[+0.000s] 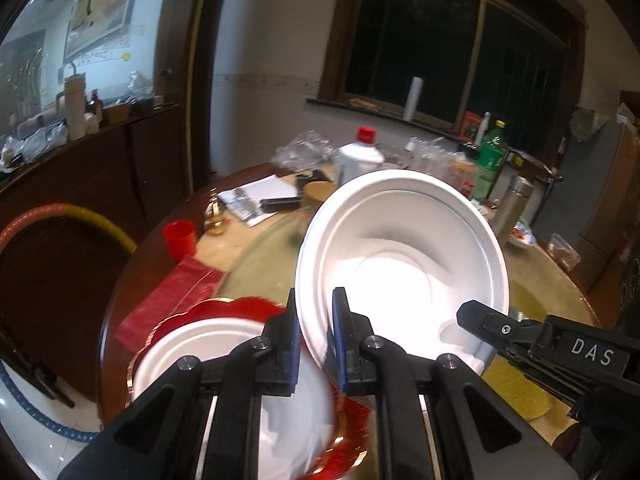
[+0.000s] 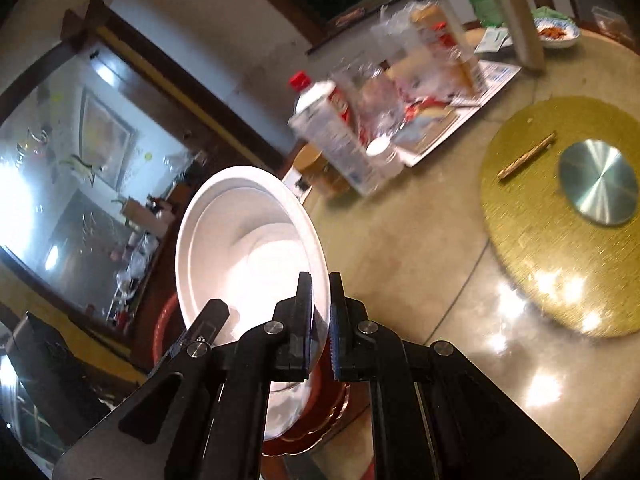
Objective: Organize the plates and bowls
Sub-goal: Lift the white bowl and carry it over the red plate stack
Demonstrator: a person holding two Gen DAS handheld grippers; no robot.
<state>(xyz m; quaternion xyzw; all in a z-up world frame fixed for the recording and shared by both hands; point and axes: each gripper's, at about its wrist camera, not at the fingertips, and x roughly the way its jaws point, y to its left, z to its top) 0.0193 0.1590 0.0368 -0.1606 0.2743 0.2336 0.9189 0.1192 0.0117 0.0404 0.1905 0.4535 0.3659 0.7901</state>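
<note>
A white foam bowl [image 1: 400, 248] [image 2: 240, 240] hangs tilted above the table, held by its rim from two sides. My left gripper [image 1: 316, 304] is shut on the near left rim. My right gripper [image 2: 321, 280] is shut on the opposite rim, and its tip [image 1: 476, 316] shows at the right of the left wrist view. The left gripper's finger [image 2: 216, 312] appears at the left of the right wrist view. Below the lifted bowl, a second white bowl [image 1: 200, 344] [image 2: 284, 412] rests on a red plate with a gold edge [image 1: 248, 308] [image 2: 336, 404].
The round table [image 2: 420, 240] carries a gold mat [image 2: 520, 220] with a metal disc [image 2: 598, 182], a red-capped white bottle [image 1: 360, 156], a green bottle [image 1: 492, 156], plastic packets, a red cup [image 1: 180, 238] and a red pouch [image 1: 168, 300]. A chair [image 1: 60, 240] stands at the left.
</note>
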